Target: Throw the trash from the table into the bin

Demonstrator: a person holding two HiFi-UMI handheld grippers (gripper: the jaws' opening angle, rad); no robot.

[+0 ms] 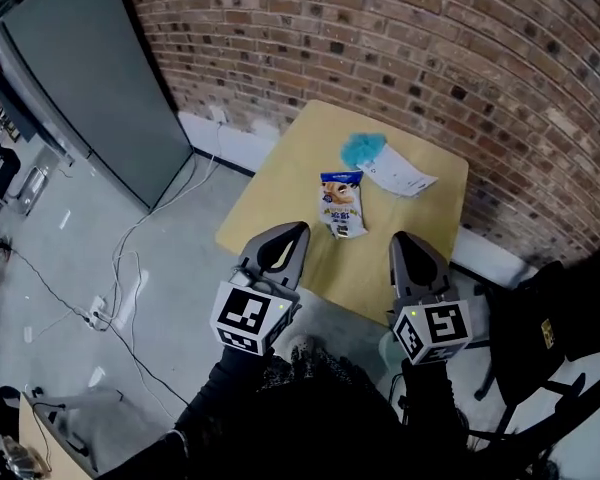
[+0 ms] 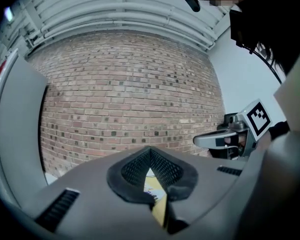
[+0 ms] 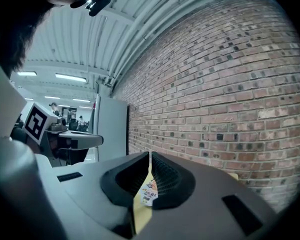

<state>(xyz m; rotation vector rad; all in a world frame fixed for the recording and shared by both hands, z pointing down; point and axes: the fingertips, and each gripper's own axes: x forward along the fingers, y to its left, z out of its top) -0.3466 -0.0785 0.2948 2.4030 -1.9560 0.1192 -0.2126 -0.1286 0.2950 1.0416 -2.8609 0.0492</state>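
Left gripper (image 1: pixel 296 232) and right gripper (image 1: pixel 404 240) were both closed, nothing held. Just ahead, between them, lay a snack packet (image 1: pixel 342 204); a paper slip (image 1: pixel 401 176) and blue fluff (image 1: pixel 365 146) lay farther ahead on the surface (image 1: pixel 280 183).

The head view looks steeply down from above the person onto the bench (image 1: pixel 280 183) and the brick wall (image 1: pixel 430 58) behind it. Each gripper view sits low, close behind its own jaws, and faces level toward this same wall (the left gripper view also catches the right hand-held gripper (image 2: pixel 200 141), the right gripper view the left hand-held gripper (image 3: pixel 97 140)).
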